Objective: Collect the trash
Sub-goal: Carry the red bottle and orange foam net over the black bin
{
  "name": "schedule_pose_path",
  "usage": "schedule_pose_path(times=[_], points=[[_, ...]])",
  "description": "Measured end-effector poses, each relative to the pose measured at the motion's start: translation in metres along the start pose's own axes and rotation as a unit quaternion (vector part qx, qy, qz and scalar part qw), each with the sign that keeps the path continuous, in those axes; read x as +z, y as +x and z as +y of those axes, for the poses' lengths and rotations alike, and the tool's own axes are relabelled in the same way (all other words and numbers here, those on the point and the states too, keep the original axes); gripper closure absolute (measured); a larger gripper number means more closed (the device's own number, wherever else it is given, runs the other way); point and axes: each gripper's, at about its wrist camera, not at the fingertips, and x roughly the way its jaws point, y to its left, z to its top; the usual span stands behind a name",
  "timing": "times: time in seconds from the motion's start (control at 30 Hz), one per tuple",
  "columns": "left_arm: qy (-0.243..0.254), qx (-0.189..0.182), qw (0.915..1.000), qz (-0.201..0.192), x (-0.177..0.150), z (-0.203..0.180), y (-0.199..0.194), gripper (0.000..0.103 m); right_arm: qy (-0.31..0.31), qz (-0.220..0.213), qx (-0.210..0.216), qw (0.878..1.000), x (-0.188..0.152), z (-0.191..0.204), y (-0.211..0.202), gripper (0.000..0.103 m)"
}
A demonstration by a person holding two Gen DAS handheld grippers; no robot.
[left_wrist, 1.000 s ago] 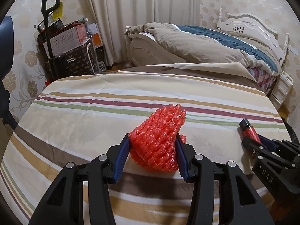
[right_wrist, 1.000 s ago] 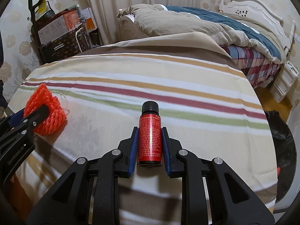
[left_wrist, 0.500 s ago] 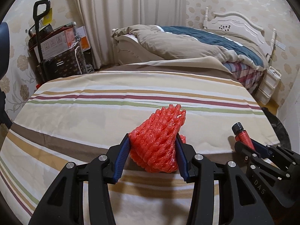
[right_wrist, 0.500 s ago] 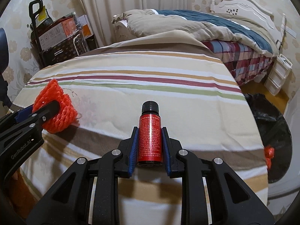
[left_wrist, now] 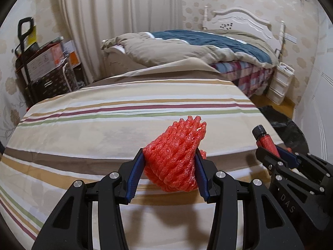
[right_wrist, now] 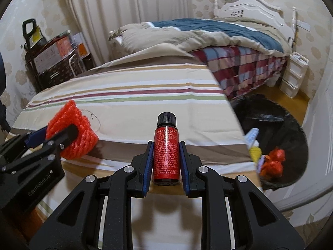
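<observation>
My left claw is clamped on a crumpled red foam net, its blue pads pressing into both sides of the bundle. My right claw is clamped on a small red bottle with a black cap, which stands upright between the pads with its printed label facing me. Both claws hang above the near end of a surface draped in a striped cloth, cream with brown, maroon and green bands. From the right wrist view I see the left claw off to the left, the net bulging out past its tips. To the right of the surface, down on the floor, a black trash bag lies open, with a red net scrap and some pale and yellow bits in it. Beyond the surface stands a bed with a tan and blue quilt.
</observation>
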Motion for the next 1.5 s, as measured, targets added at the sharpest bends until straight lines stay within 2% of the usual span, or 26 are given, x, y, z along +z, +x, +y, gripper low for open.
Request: schedule_pose_path(times=[0.53,0.9,1.23,1.5], points=[[0.061,-0.053,0.9965,-0.019,0.012,-0.081,-0.008,0.056,0.071,-0.041,-0.056,0.995,-0.008,-0.087,-0.035,0.08],[0.086,-0.086,0.9921,-0.029,0.031,-0.134,0.0,0.056,0.104,-0.054,-0.096,0.988,-0.004,-0.139,-0.043,0.08],[0.098,-0.109,0.9886,-0.033,0.056,-0.179,0.02,0.056,0.121,-0.06,-0.122,0.983,0.015,-0.179,-0.032,0.08],[0.106,-0.107,0.9885,-0.018,0.067,-0.202,0.049,0.056,0.138,-0.055,-0.134,0.98,0.024,-0.204,-0.016,0.08]])
